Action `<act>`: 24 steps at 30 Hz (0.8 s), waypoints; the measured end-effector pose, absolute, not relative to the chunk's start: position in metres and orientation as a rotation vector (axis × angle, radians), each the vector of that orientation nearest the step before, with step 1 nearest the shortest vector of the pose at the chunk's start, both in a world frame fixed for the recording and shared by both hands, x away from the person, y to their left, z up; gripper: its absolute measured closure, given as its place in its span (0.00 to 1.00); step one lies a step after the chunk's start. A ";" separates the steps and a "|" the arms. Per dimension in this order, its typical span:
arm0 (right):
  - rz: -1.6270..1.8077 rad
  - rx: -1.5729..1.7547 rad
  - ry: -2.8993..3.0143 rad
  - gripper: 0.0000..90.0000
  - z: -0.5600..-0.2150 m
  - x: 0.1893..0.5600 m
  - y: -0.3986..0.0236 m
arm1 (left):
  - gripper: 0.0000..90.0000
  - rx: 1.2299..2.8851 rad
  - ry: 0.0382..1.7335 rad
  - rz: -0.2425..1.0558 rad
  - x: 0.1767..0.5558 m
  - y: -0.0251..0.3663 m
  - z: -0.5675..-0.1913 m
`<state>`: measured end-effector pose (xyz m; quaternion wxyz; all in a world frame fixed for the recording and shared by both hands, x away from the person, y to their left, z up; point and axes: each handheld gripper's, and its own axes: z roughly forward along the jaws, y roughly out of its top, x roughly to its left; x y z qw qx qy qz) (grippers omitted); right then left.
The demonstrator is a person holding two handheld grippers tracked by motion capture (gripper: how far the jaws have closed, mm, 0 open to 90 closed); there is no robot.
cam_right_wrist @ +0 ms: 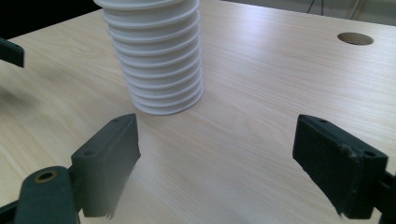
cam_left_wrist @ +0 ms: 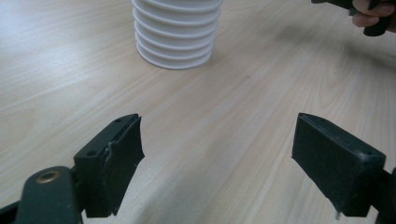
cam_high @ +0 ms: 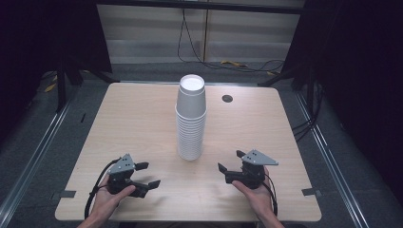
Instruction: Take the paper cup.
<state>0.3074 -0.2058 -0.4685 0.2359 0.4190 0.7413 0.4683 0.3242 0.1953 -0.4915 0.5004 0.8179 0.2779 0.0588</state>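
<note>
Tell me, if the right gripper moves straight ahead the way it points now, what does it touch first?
Probably the stack of paper cups, near its base. The right gripper is open and points slightly to the right of the stack, so its left jaw would likely touch first.

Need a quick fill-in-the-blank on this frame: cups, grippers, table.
1. The cups are nested in one upright ____.
2. Both the left gripper and the right gripper have their jaws ____.
3. The round hole in the table lies to the stack's ____.
Missing: stack; open; right
</note>
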 end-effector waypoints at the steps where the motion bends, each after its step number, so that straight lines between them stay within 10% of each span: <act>1: 1.286 1.156 2.031 0.20 -0.468 0.307 -0.206 | 0.18 1.974 0.679 0.137 0.323 0.195 -0.492; 24: 1.436 1.069 2.027 0.20 -0.429 0.314 -0.201 | 0.18 1.973 0.653 0.156 0.320 0.190 -0.494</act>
